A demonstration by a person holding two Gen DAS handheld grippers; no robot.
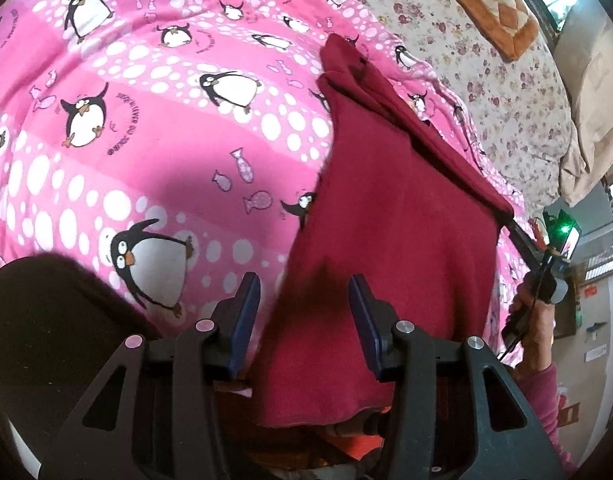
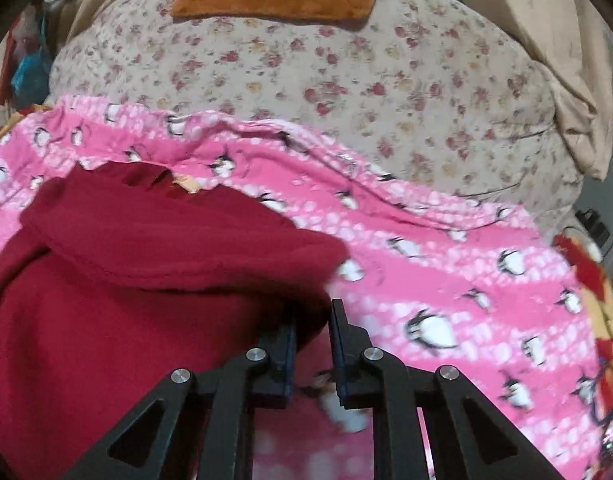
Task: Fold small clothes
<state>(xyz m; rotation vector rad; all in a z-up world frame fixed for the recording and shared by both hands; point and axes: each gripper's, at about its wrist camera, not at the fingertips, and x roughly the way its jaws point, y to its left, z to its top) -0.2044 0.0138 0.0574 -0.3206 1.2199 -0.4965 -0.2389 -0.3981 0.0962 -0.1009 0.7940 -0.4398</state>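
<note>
The red garment [image 1: 390, 216] lies on my penguin blanket [image 1: 154, 128], draped between my left gripper [image 1: 304, 300] fingers, which stand apart. My right gripper [image 2: 312, 324], nearly together, seems to pinch its edge.

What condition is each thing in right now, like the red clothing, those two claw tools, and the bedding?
Red garment: partly lifted off the bed, draped, one edge folded over.
Left gripper: open, garment hanging between its fingers.
Right gripper: nearly closed on the garment's edge.
Penguin blanket: spread flat.
Floral sheet: spread underneath.
</note>
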